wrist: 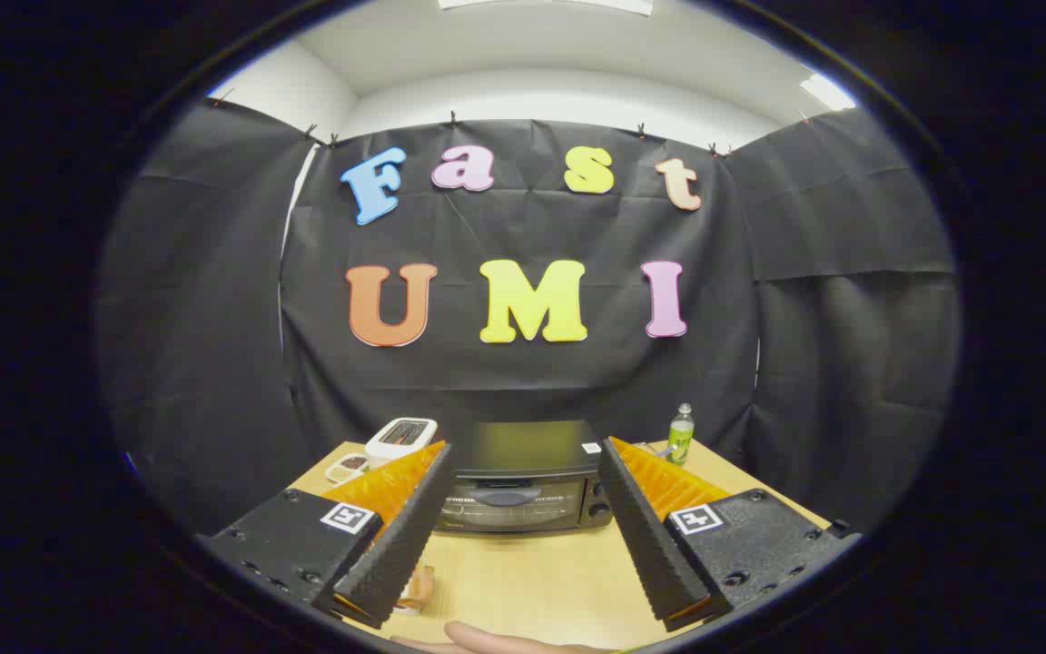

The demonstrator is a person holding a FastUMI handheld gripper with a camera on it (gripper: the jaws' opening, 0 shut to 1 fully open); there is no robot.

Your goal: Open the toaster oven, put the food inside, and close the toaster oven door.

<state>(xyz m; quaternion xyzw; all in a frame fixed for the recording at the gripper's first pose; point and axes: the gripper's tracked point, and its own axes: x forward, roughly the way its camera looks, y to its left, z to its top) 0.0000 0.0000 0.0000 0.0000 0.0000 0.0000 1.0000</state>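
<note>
Claw (523, 536) spread wide, holding nothing. Closest in, a person's hand (496, 640) rests on the wooden surface (532, 581) beneath the claw. Food (419, 586) lies just beside the left finger, partly hidden by it. Toaster oven (523, 477) sits straight ahead beyond the fingertips, framed between them, door shut, handle (505, 497) running crosswise to the fingers. Likely next: straight forward reach for handle. Past it: white toaster (401, 438) ahead-left, green bottle (681, 434) ahead-right.

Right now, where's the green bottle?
The green plastic bottle stands at the back of the wooden table, right of the black toaster oven, beyond the open tongs.
</note>
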